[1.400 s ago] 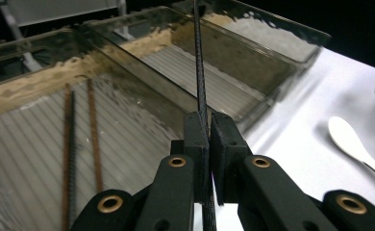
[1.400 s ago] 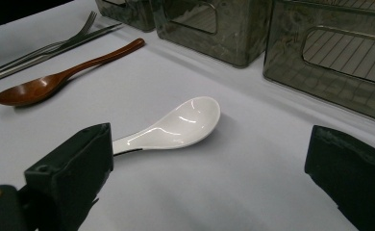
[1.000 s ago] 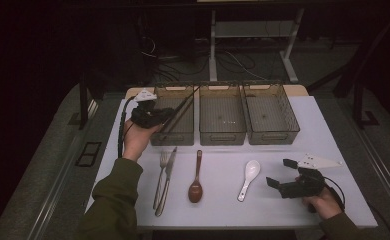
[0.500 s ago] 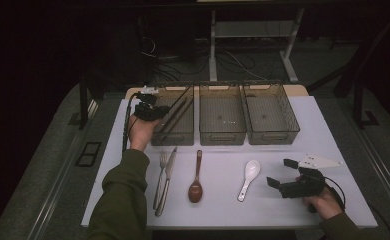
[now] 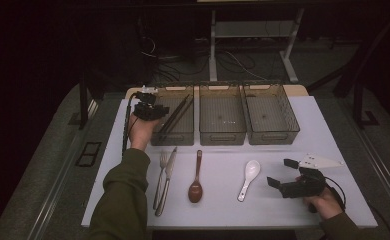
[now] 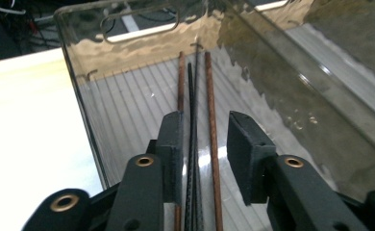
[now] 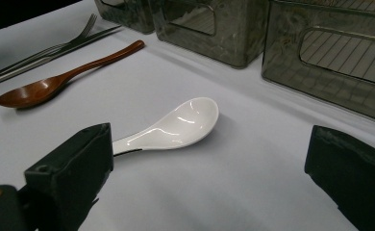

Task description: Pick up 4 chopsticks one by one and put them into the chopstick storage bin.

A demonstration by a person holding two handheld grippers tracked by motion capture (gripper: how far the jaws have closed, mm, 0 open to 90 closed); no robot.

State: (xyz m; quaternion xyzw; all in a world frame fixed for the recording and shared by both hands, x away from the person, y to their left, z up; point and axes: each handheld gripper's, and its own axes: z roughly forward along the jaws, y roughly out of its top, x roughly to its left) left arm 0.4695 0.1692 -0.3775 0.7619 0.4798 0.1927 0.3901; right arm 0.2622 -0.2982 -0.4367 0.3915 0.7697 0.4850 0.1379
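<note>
Left gripper (image 6: 205, 139), jaws just opening, pads seemingly clear of 3 thin dark chopsticks (image 6: 193, 110) lying in the leftmost clear plastic bin (image 6: 87, 96); right gripper (image 7: 209, 168) gapes wide beside a white ceramic spoon (image 7: 176, 126).

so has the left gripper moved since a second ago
Yes. In the high view the left gripper has shifted toward the far end of the leftmost bin. Its jaws have just been opening, with the chopsticks loose between them inside the bin.

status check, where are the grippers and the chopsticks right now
Left hand-held gripper over left bin, jaws just opening, chopsticks loose between them. Right hand-held gripper open, idle near white spoon. Nothing in the way.
</note>
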